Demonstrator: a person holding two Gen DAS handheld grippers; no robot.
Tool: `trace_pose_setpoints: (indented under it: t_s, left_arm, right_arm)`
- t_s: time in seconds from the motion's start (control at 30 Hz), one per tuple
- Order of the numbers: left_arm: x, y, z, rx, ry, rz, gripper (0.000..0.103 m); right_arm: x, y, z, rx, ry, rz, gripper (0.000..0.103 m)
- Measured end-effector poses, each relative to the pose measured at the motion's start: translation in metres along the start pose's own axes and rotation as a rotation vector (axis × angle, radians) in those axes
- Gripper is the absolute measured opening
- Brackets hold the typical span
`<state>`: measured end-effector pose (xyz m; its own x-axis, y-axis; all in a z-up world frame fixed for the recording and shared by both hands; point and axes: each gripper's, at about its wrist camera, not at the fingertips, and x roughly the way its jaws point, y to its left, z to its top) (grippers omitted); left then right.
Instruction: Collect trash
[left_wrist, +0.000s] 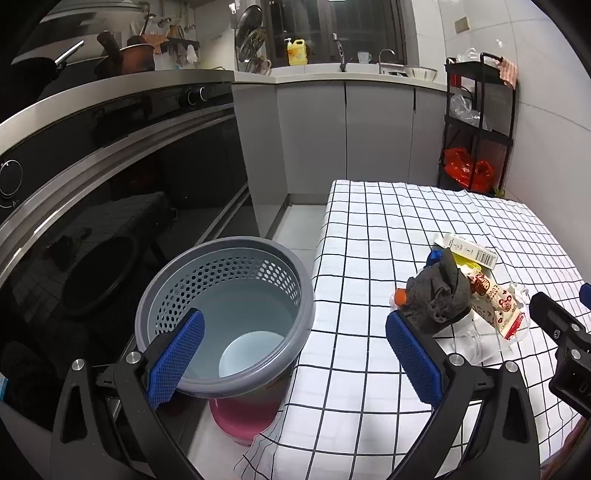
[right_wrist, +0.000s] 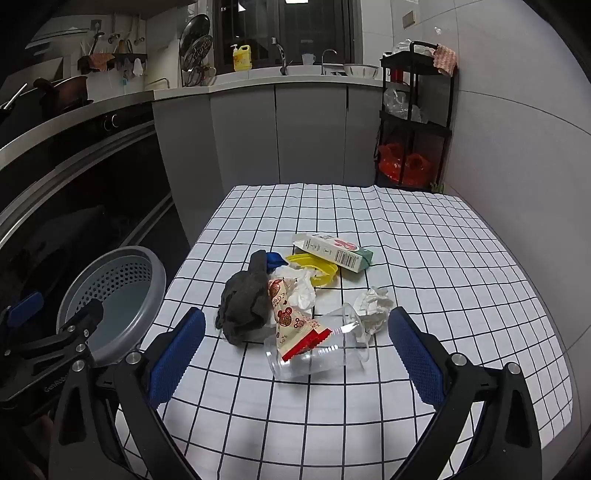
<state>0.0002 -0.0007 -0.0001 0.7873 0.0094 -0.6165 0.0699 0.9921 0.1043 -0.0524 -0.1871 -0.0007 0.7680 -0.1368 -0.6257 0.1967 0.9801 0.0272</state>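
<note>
Right wrist view shows the trash heaped near the middle of the checked table (right_wrist: 424, 258): a clear plastic cup (right_wrist: 317, 350) lying on its side nearest the camera, a red and white snack wrapper (right_wrist: 291, 321) draped over it, a dark grey cloth (right_wrist: 245, 302) bunched to its left, crumpled white paper (right_wrist: 371, 306) to its right, and behind these a yellow lid (right_wrist: 321, 273) and a small carton (right_wrist: 332, 251).

Everything in the pile looks light. The cup is thin and probably slick, so it would likely dent or squirt out under a hard squeeze; pinching its rim wall seems safer than spanning the body. The wrapper is limp and crinkly and would best be caught by its free edge. The cloth is soft and gives plenty to bite on at its raised fold. The paper ball should compress easily, and the carton is the stiffest piece, best taken across its narrow sides.

The right hand-held gripper (right_wrist: 295, 350) hangs over the near side of the pile with its jaws spread wide and nothing between them. The left hand-held gripper (left_wrist: 295, 354) is likewise wide open and empty, positioned above the grey perforated bin (left_wrist: 225, 314), which stands on the floor just beside the table's left edge and looks empty.
</note>
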Motion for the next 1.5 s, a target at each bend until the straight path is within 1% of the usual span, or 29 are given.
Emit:
trace_pose_setpoints:
  t_s: [0.37,0.53,1.5]
  left_arm:
    - [0.0038,-0.0016,0.0005,-0.004,0.003,-0.007,0.096]
    - [0.0043,-0.0001,-0.004,-0.011,0.007,-0.007,0.096]
    - [0.003,-0.0002,-0.0016,-0.003,0.005,-0.002,0.096]
  right_arm:
    - [-0.0076,-0.0001,0.0042,0.001,-0.007,-0.002,0.095]
    - [-0.0056,-0.0007,0.0034,0.0,-0.007,-0.002,0.095]
    - [-0.0078,-0.0019,0.0042,0.003,-0.016,0.0,0.095]
